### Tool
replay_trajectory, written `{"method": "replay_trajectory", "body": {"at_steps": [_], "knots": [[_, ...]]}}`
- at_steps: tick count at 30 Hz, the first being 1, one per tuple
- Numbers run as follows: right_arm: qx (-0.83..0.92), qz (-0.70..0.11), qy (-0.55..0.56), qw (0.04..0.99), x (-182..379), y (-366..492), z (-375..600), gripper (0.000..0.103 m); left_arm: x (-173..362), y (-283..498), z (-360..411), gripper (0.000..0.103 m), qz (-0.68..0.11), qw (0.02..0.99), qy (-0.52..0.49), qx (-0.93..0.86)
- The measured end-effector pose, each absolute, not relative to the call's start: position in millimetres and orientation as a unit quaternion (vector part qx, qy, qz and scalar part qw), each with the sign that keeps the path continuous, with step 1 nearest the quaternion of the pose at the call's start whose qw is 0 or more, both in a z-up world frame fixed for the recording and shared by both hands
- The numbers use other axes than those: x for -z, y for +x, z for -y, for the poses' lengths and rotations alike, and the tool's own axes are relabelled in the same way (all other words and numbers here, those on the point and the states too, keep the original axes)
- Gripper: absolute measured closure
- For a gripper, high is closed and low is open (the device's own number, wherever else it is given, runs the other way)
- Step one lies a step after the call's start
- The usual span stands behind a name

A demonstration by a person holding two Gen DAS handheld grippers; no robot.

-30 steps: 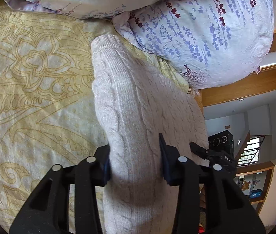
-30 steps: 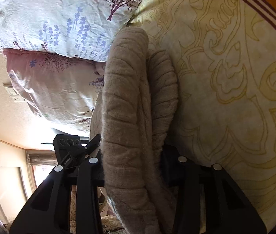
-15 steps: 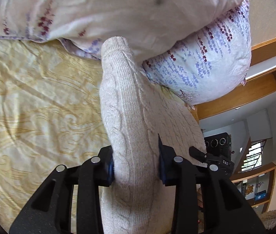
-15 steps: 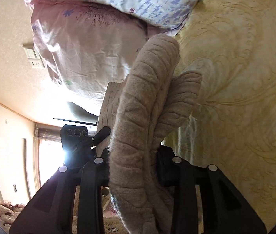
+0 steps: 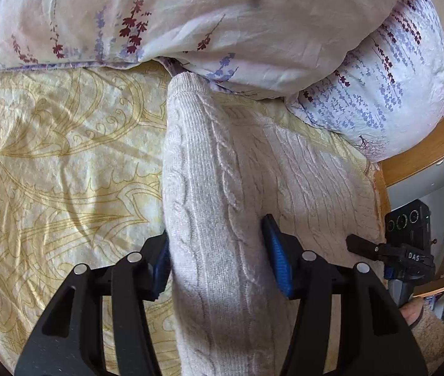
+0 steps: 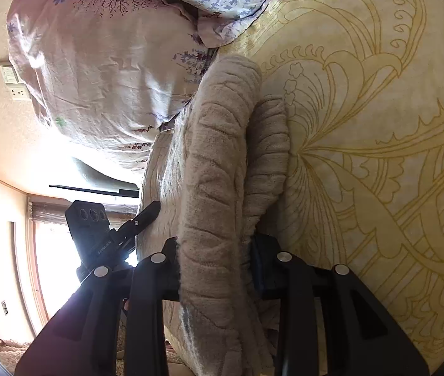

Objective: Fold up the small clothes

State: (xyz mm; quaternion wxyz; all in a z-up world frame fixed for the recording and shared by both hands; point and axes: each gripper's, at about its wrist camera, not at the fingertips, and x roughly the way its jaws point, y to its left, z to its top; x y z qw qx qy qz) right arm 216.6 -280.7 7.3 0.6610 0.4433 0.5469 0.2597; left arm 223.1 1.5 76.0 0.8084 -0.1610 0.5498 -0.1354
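Our left gripper [image 5: 219, 260] pinches a thick fold of the cream cable-knit sweater [image 5: 209, 188] between its blue pads [image 5: 280, 266], the knit bulging up between the two fingers and running forward to a ribbed end that touches the floral pillow [image 5: 222, 15]. Our right gripper [image 6: 215, 269] clamps the same sweater [image 6: 215, 163] from the other side; here the fold looks doubled, with a second ribbed roll lying just beside the first, though backlight from the window [image 6: 52, 266] makes the pads hard for us to read. Between our two grippers the sweater spans across the yellow patterned bedspread [image 5: 49, 172], part of it lying flat on the cloth near the bed's edge. In each view we see the other gripper's camera block past the knit. A second pillow [image 5: 394, 94] with purple sprigs sits against the wooden headboard [image 5: 425, 156]. In the right view, a wall socket [image 6: 16, 91] shows beyond the pillows.
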Motion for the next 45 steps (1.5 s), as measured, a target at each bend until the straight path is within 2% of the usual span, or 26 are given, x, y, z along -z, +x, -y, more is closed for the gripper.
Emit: {"method": "replay_trajectory", "body": {"at_steps": [4, 7, 13, 18, 23, 24, 25, 26, 29, 32, 33, 37, 41, 45], "knots": [[-0.257, -0.546, 0.442, 0.664, -10, 212, 282, 0.071, -83, 227, 15, 0.041, -0.547, 0.823, -0.104, 0.114], [-0.258, -0.552, 0.430, 0.666, -11, 211, 287, 0.071, -84, 229, 20, 0.031, -0.547, 0.828, -0.077, 0.095], [-0.236, -0.563, 0.407, 0.680, -26, 217, 301, 0.055, -97, 231, 29, 0.024, -0.540, 0.838, -0.023, 0.068], [-0.190, -0.526, 0.429, 0.710, -43, 225, 332, 0.053, -124, 222, 29, 0.018, -0.504, 0.863, 0.034, 0.027], [-0.199, -0.526, 0.419, 0.713, -46, 239, 320, 0.054, -150, 208, 43, 0.015, -0.458, 0.885, -0.009, 0.080], [-0.204, -0.534, 0.410, 0.711, -45, 241, 315, 0.055, -148, 207, 49, 0.015, -0.462, 0.881, -0.012, 0.096], [-0.205, -0.540, 0.393, 0.715, -44, 244, 308, 0.082, -143, 207, 57, 0.015, -0.470, 0.876, -0.009, 0.108], [-0.193, -0.547, 0.365, 0.728, -44, 246, 303, 0.094, -136, 206, 64, 0.015, -0.479, 0.870, 0.000, 0.116], [-0.148, -0.554, 0.342, 0.744, -40, 250, 302, 0.094, -107, 209, 84, 0.016, -0.516, 0.848, 0.038, 0.116], [-0.120, -0.559, 0.316, 0.757, -38, 253, 295, 0.093, -93, 207, 94, 0.013, -0.511, 0.850, 0.075, 0.107], [-0.115, -0.561, 0.303, 0.762, -41, 253, 293, 0.093, -93, 207, 94, 0.013, -0.508, 0.852, 0.071, 0.106], [-0.106, -0.545, 0.241, 0.796, -68, 236, 287, 0.081, -109, 202, 82, 0.013, -0.501, 0.858, 0.040, 0.110], [-0.134, -0.480, 0.202, 0.843, -106, 191, 282, 0.081, -130, 175, 67, 0.013, -0.469, 0.876, 0.037, 0.107], [-0.161, -0.454, 0.140, 0.865, -115, 150, 255, 0.081, -130, 150, 65, 0.013, -0.465, 0.878, 0.046, 0.102]]}}
